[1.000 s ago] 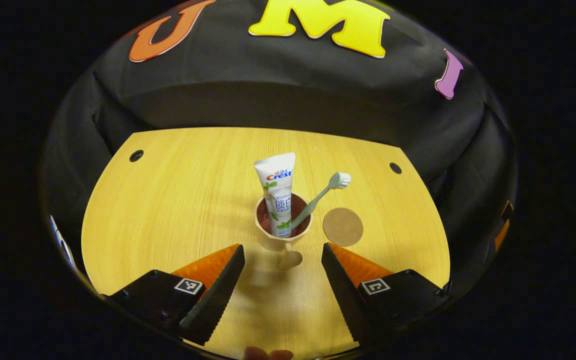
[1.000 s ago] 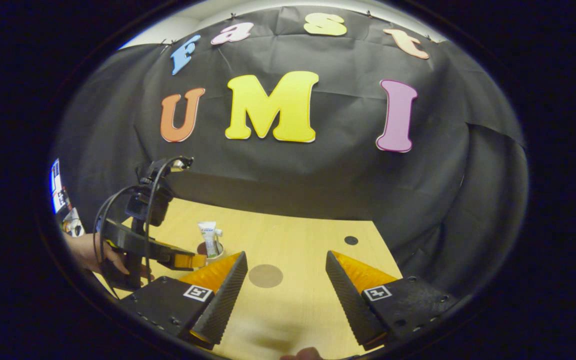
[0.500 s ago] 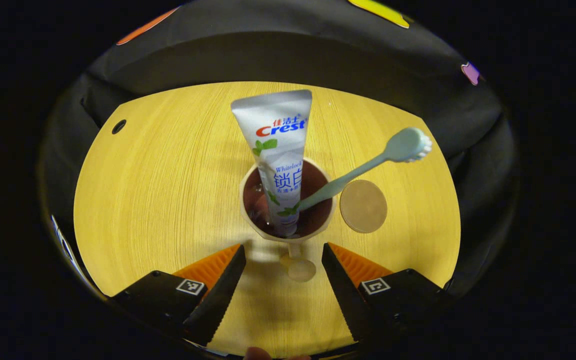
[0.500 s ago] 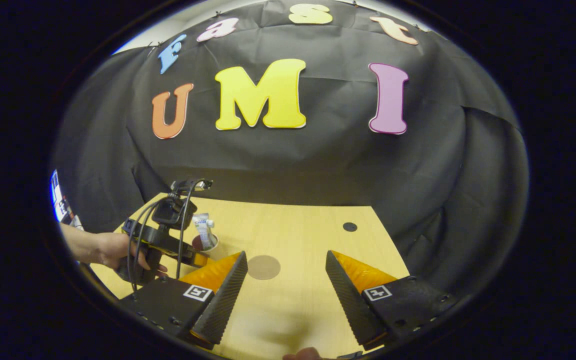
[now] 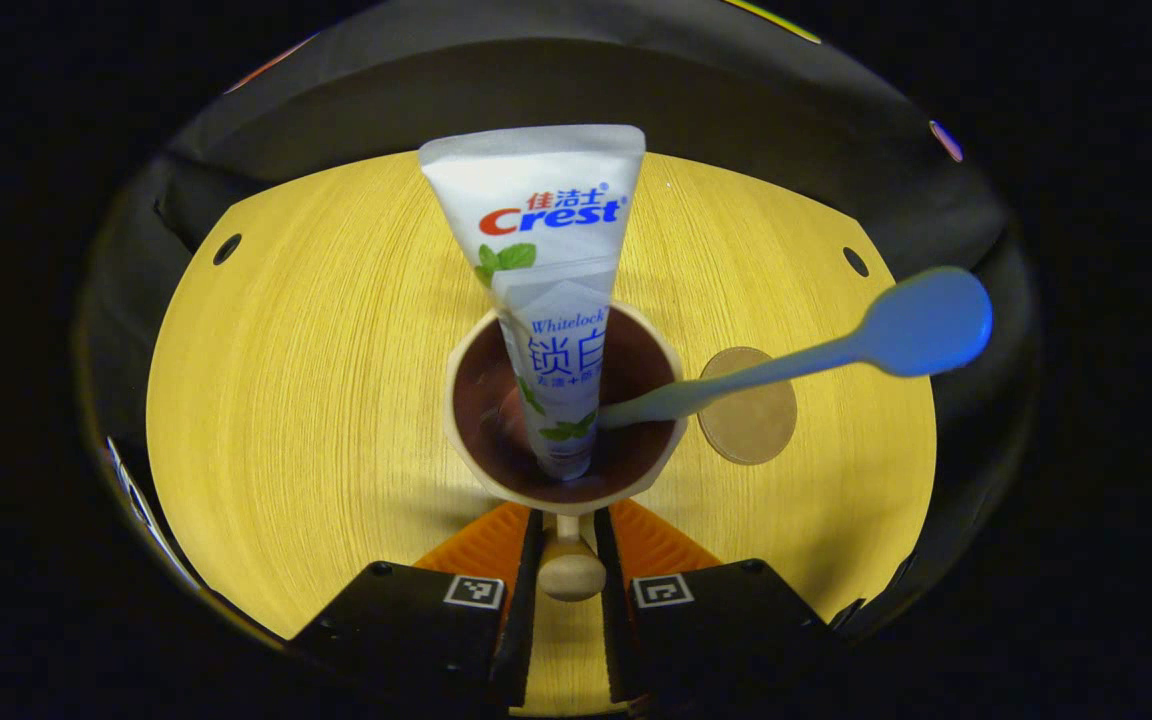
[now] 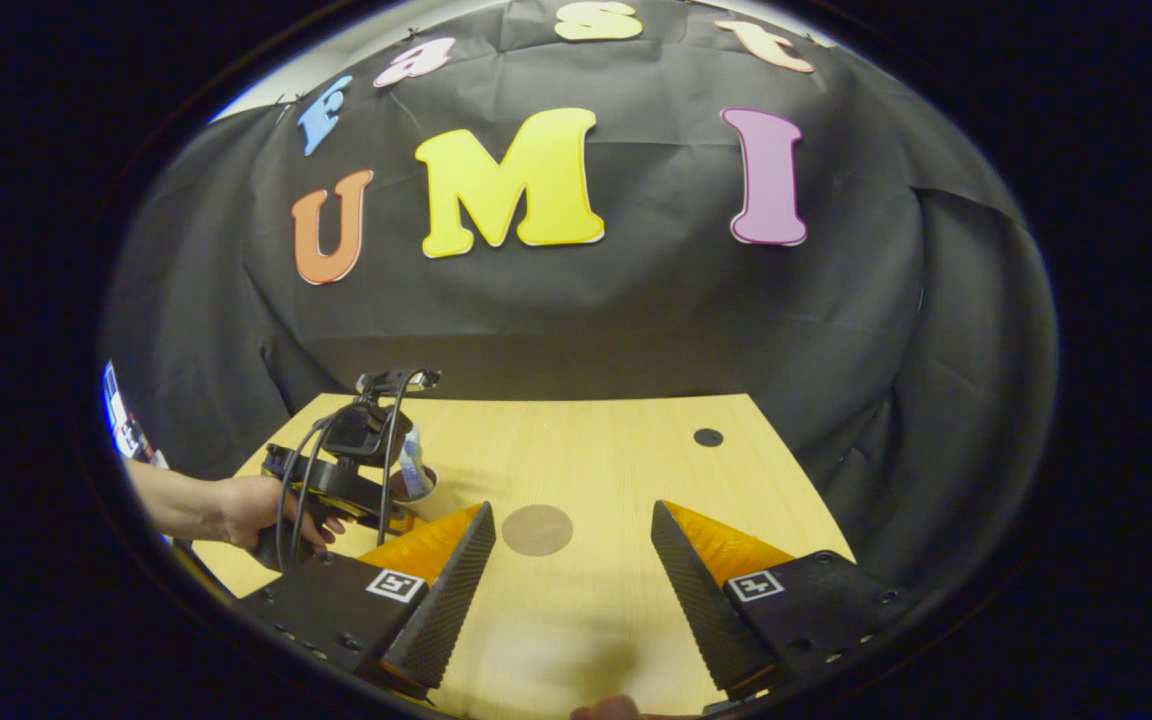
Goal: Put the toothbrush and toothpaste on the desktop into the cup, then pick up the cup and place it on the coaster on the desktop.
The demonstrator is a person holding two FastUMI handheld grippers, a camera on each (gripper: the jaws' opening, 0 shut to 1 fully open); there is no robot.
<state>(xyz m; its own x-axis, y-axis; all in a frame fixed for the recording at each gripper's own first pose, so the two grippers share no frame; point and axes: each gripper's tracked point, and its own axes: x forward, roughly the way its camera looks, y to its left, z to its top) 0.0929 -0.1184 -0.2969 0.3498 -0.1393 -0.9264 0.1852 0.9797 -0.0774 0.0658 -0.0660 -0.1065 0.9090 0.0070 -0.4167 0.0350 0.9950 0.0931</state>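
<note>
Both items already stand in the cup (image 5: 564, 415), just ahead of the left tool (image 5: 566, 575), which has its fingers clamped on the cup's handle (image 5: 569, 572) for lifting toward the coaster (image 5: 751, 425) beside it. Right tool (image 6: 566, 590) hangs wide, idle.

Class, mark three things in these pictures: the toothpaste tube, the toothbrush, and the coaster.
toothpaste tube (image 5: 548, 225): left gripper view, on its flat upper end.
toothbrush (image 5: 921, 325): left gripper view, on its head.
coaster (image 6: 537, 529): right gripper view, on the middle of the disc.
</note>
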